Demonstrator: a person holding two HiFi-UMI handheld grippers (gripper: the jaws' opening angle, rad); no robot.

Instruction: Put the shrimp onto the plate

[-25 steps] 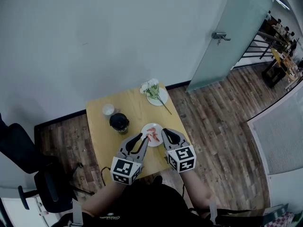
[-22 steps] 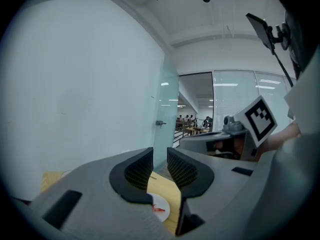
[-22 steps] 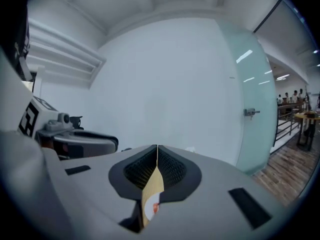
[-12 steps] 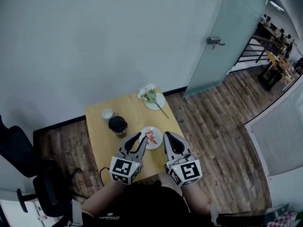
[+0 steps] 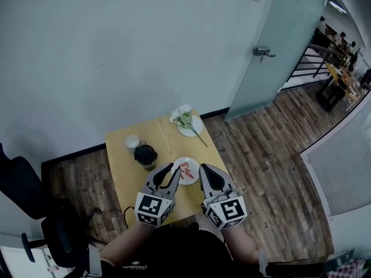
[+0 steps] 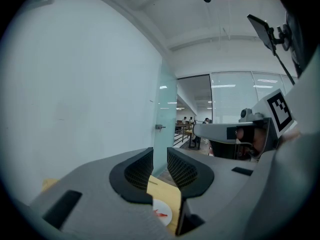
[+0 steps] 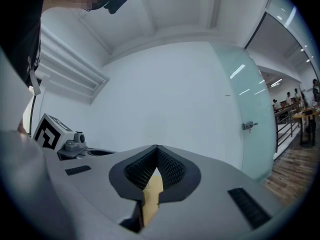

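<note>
The shrimp (image 5: 186, 169) lies on the white plate (image 5: 187, 179) near the table's (image 5: 162, 132) near edge, a small orange-red curl against the white, showing again as a red streak below your left jaws. Your left gripper (image 5: 173, 169) hangs at the plate's left rim with its jaws a narrow gap apart and nothing between them. Your right gripper (image 5: 203, 168) sits just right of the plate with its jaws pressed together at the tips, empty, and neither gripper touches the shrimp.
</note>
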